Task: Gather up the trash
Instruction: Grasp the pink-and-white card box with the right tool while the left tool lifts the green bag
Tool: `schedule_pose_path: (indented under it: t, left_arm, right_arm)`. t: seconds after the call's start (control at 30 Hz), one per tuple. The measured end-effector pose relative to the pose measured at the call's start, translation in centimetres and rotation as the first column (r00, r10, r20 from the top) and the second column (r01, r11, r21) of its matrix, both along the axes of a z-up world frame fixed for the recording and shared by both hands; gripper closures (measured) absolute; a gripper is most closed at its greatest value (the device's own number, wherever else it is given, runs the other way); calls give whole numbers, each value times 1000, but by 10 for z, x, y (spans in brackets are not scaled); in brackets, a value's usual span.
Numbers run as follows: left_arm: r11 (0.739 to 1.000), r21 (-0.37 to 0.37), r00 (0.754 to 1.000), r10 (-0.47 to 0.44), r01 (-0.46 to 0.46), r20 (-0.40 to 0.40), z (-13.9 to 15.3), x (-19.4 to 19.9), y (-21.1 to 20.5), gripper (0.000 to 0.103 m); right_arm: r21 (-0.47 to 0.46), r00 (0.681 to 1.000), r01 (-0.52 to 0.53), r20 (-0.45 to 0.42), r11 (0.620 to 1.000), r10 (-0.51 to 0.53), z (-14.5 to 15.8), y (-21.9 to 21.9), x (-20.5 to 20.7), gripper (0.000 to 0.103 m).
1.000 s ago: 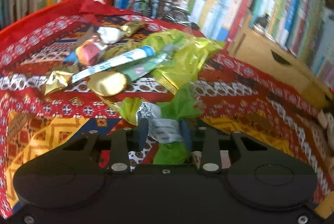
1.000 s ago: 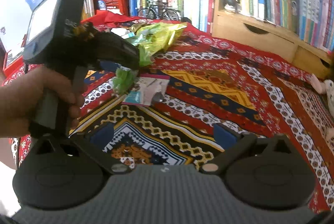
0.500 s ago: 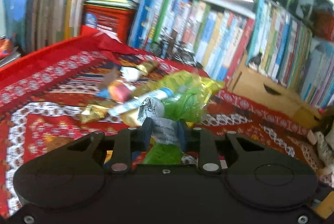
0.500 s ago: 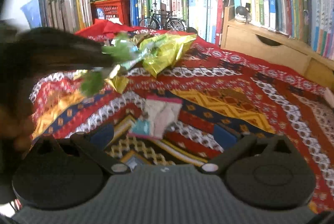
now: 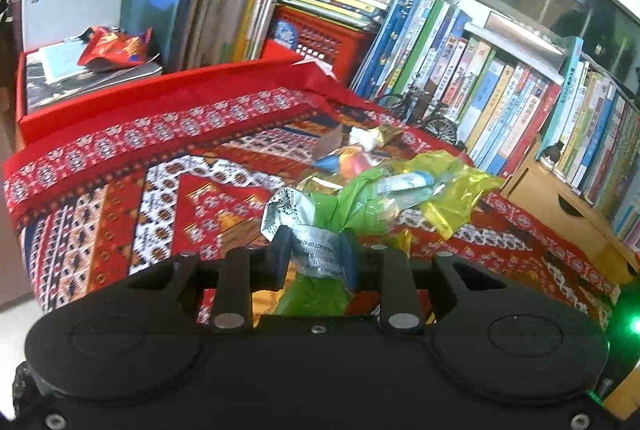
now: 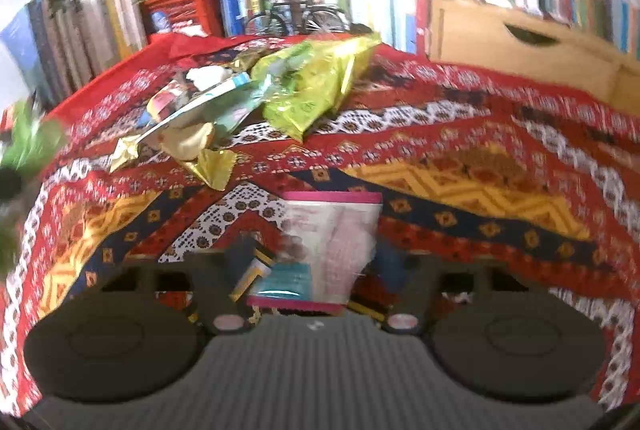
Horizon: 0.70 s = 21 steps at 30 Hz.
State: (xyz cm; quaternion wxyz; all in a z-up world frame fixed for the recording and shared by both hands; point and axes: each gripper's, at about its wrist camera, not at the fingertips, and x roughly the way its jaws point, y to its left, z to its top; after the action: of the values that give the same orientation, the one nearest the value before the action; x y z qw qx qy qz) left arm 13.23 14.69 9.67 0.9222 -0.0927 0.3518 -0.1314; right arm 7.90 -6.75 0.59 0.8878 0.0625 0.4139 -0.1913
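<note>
We note the crumpled green-and-silver wrapper [image 5: 316, 230] upright in our clamped left gripper [image 5: 316, 258]. Our right gripper [image 6: 316, 262], angled down, jaws just closing around the flat pink-edged sachet [image 6: 332, 246], long axis pointing away; contact unclear.

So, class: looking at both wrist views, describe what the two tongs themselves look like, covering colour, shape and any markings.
The left tongs are matt black: two rounded housings with circular discs, silver screws, flat link bars, dark blue fingertips, and a green light glowing at the right edge. The right tongs have the same shape, with a grey ribbed panel at the centre; motion blur hides finer markings.

Red patterned cloth [image 6: 460, 133] over the surface, heaped wrappers [image 6: 256, 97], pink-edged packet [image 6: 336, 230] nearer
</note>
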Motion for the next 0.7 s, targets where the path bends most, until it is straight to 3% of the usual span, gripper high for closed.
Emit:
schedule_pose_path:
  t: [0.23, 0.5, 0.7]
  left_arm:
    - [1000, 2, 999, -31, 31, -12, 1, -13, 11, 78]
    - [984, -9, 984, -175, 176, 23, 8, -34, 21, 78]
    - [970, -23, 969, -242, 244, 53, 14, -56, 45, 78]
  right_arm:
    - [0, 996, 19, 87, 1000, -19, 29, 7, -21, 62]
    - [-39, 981, 49, 191, 998, -41, 84, 34, -68, 62]
    - [-76, 973, 100, 218, 992, -82, 99, 64, -96, 62]
